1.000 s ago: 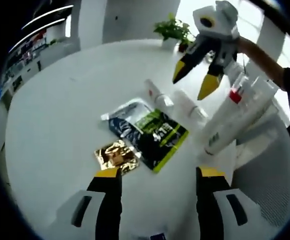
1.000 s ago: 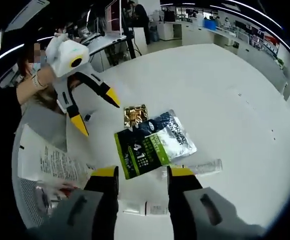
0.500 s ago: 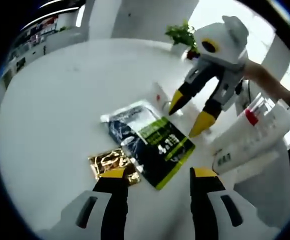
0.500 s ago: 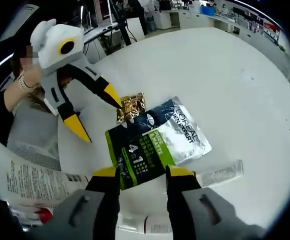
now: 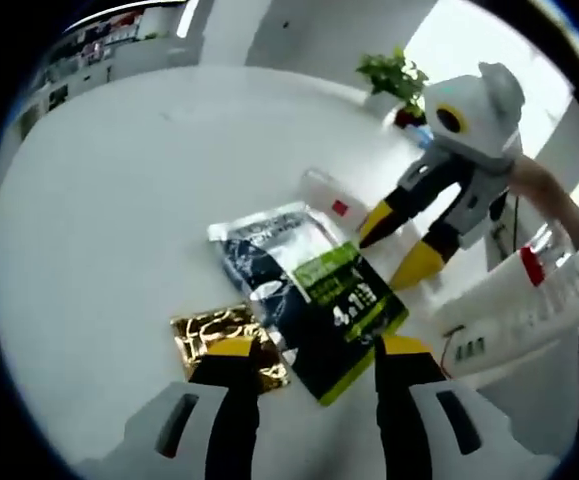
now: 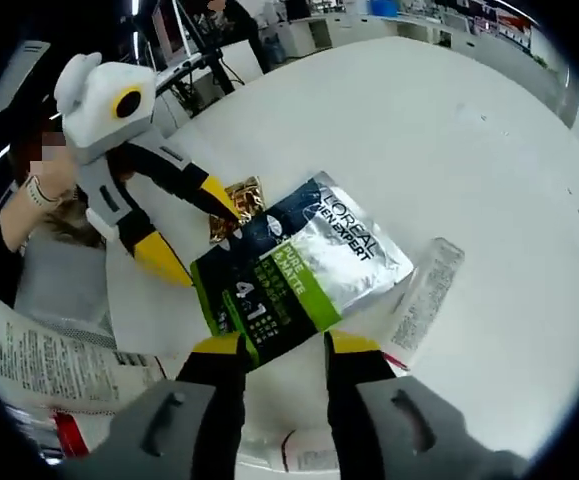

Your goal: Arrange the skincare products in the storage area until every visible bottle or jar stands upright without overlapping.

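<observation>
Green-and-black sachet [image 6: 294, 262] lies flat on the table [image 5: 109, 200] — both grippers, left gripper [image 5: 307, 362] and right gripper [image 6: 279, 350], hover released around it, probably to grasp it.

Two tong-mounted cameras are facing each other across one white tabletop [image 5: 119, 220].

The left gripper view is looking down and forward along its own tongs [image 5: 309, 365] from just above the tabletop, toward a bright window and a potted plant [image 5: 394, 75], with the right tongs [image 5: 399, 245] coming in from the right. The right gripper view is looking from the opposite side (toward an office of desks), sitting close over the tabletop behind its own tongs [image 6: 279, 350], with the left tongs [image 6: 194, 235] entering from the left. Both views are sharing the green-and-silver sachet [image 5: 314, 290] [image 6: 299, 260], the gold packet [image 5: 224, 340] [image 6: 234, 205] and a lying clear tube [image 5: 329, 195] [image 6: 419, 295].
</observation>
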